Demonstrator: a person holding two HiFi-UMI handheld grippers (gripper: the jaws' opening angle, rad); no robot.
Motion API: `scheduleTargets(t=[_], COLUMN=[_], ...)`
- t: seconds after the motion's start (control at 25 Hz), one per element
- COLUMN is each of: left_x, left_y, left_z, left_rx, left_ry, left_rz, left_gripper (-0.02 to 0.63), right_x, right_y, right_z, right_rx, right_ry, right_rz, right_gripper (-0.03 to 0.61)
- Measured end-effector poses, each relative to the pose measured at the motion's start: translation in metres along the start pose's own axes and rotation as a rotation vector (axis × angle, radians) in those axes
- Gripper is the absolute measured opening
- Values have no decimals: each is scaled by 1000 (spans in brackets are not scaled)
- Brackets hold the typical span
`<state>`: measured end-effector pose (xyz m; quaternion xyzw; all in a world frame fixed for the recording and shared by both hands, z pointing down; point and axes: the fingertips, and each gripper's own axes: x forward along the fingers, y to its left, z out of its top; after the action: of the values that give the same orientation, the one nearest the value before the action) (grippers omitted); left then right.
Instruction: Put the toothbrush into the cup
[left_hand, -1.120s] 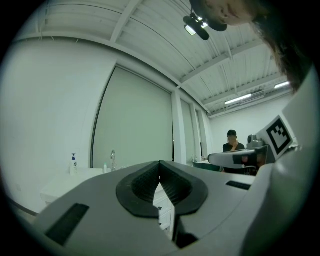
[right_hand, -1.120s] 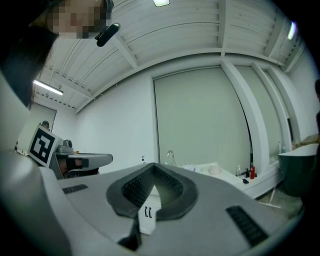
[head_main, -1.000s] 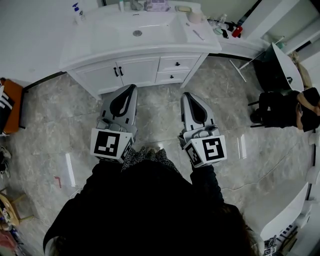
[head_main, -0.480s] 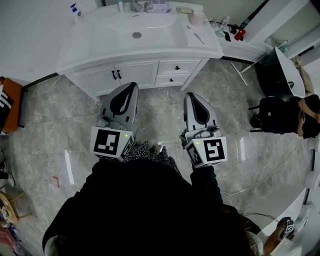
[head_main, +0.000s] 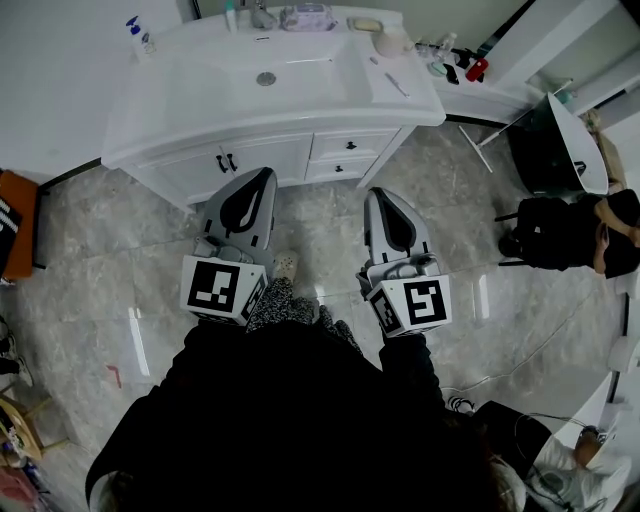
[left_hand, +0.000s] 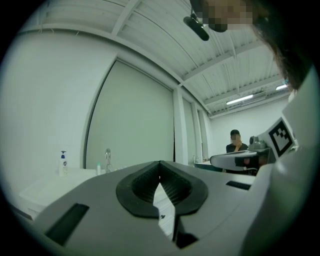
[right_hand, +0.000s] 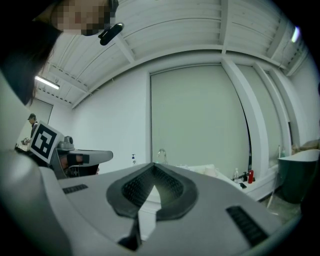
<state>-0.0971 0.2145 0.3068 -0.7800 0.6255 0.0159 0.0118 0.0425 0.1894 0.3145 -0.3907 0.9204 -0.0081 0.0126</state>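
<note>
Standing before the table (head_main: 420, 98), the person (head_main: 290, 420) holds the left tongs (head_main: 264, 175) and right tongs (head_main: 373, 193) pressed together, both empty. The toothbrush (head_main: 397, 77) lies on the table beside the basin (head_main: 300, 75), near the cup (head_main: 390, 40). The reach seems the step in hand; next, one pair must spread around the toothbrush

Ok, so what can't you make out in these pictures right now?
- Toothbrush on the counter: head view, too small to tell its bristle end.
- Cup: head view, too small to tell whether anything is inside.
- Both of these in the left gripper view: hidden behind the shut left gripper and its body.
</note>
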Motion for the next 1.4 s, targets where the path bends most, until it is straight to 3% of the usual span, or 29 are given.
scheduleTargets(t=[0.92,1.4], left_x=[132,180], left_y=[91,122], left_z=[1,0], left_rx=[-1,-3], left_ry=[17,16], left_rz=[-72,-109], left_gripper=[8,8], right_x=[142,188], right_y=[-53,-82], right_z=[2,2], right_rx=[14,-9], right_ry=[20,25], right_rz=[-62,-124], right_gripper=[5,5])
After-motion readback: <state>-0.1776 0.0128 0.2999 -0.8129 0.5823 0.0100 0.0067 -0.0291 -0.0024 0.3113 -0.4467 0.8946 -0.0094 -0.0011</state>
